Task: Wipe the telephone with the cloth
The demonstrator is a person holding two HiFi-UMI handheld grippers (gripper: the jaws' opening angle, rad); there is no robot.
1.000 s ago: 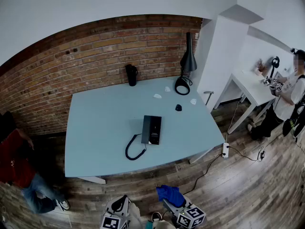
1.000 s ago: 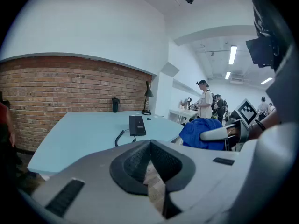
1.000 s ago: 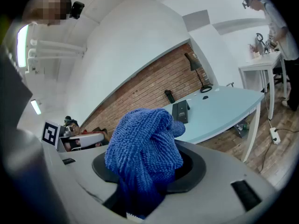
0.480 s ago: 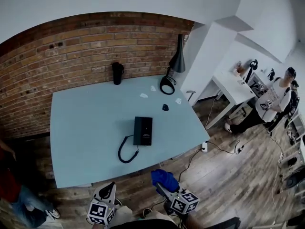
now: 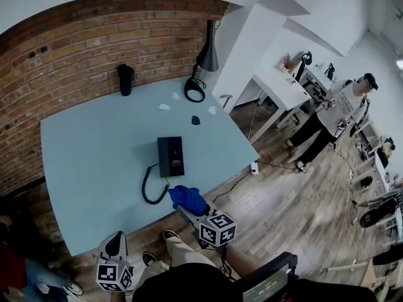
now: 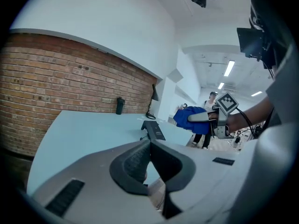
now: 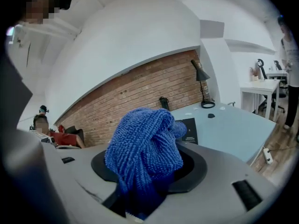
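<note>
your right gripper (image 7: 145, 174) pinched the cloth (image 7: 145, 141); your left gripper (image 6: 148, 164) was pressed together, empty. unbraced, the telephone (image 5: 171, 156) could skid under wiping.

The head view looks steeply down on the tabletop (image 5: 88, 162); both gripper views skim low across it, sharing the telephone (image 5: 170, 156).

On the table (image 5: 82, 162) the telephone (image 5: 171, 156) lies central, cloth (image 5: 187, 200) before it, lamp (image 5: 208, 56) behind it rightward
</note>
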